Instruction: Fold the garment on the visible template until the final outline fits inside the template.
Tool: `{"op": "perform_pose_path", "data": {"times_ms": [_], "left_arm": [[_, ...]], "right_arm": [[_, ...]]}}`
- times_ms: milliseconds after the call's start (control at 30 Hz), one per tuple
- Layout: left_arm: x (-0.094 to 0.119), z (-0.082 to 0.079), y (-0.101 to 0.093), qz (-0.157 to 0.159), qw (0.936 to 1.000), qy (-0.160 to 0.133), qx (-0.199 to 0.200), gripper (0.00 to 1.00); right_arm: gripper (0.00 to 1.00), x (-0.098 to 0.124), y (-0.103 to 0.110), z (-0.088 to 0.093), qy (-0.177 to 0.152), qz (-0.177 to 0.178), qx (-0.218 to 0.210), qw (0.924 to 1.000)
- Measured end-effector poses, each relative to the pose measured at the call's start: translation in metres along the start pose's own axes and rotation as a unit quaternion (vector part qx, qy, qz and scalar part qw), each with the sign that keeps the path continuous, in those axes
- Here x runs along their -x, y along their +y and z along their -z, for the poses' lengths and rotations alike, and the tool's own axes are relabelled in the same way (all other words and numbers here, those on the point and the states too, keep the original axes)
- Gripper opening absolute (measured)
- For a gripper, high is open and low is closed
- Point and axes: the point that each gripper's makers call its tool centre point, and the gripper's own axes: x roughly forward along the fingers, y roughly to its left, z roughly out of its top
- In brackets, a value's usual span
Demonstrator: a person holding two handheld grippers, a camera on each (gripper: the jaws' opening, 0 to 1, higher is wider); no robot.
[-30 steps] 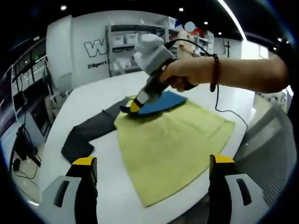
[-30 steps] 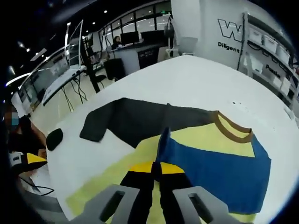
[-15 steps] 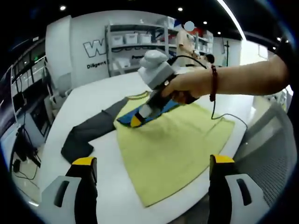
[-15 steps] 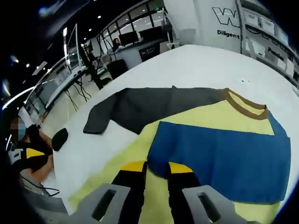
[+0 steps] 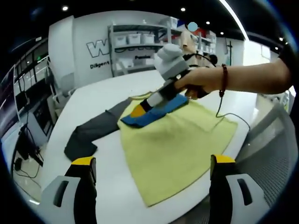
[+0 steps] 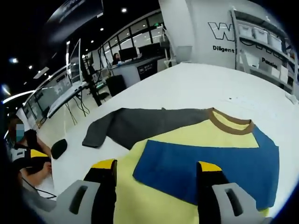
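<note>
- White wall lettering (image 6: 227, 31) is showing behind the shelves: a large "W" with "Diligent" under it in the right gripper view; the remaining words are getting cut off.
- The yellow long-sleeved fabric garment (image 5: 177, 144) is lying flat on the round white table (image 5: 93, 100), its brown ribbed collar (image 6: 230, 125) pointing away from me in the right gripper view.
- One blue sleeve (image 6: 210, 165) is lying folded across the yellow chest as a flat, roughly rectangular panel with soft edges.
- The other sleeve, dark grey (image 6: 135, 127), is stretching out straight to the side over bare tabletop.
- I cannot make out a template outline under the cloth.
- My right gripper (image 6: 157, 171), grey with yellow-tipped black fingers (image 6: 104, 164), is hanging just above the blue panel with its jaws spread wide, gripping nothing.
- In the left gripper view, my hand (image 5: 198, 83) with a dark bead bracelet is holding that same right gripper over the blue sleeve.
- My left gripper (image 5: 152, 163) is hovering well back from the garment's hem, jaws wide apart, holding nothing.
- The yellow hem is reaching close to the table's near rim; wide bare white surface is lying open beyond the collar and around the grey sleeve.
- A thin black cable (image 5: 229, 115) is trailing across the tabletop beside the garment.
</note>
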Motion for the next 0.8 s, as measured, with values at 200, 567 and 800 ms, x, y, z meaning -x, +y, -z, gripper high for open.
{"op": "perform_pose_path", "data": {"times_ms": [200, 567, 800], "left_arm": [[-0.001, 0.001, 0.000, 0.002, 1.0000, 0.001, 0.000, 0.99], [-0.001, -0.001, -0.002, 0.004, 1.0000, 0.001, -0.005, 0.98], [-0.001, -0.004, -0.003, 0.007, 0.9999, -0.008, 0.002, 0.98]], "right_arm": [[0.72, 0.017, -0.031, 0.000, -0.006, 0.022, -0.004, 0.9997], [0.70, 0.051, -0.098, 0.015, -0.009, 0.088, -0.023, 0.9958], [0.68, 0.070, -0.144, 0.034, 0.002, 0.134, -0.048, 0.9898]]}}
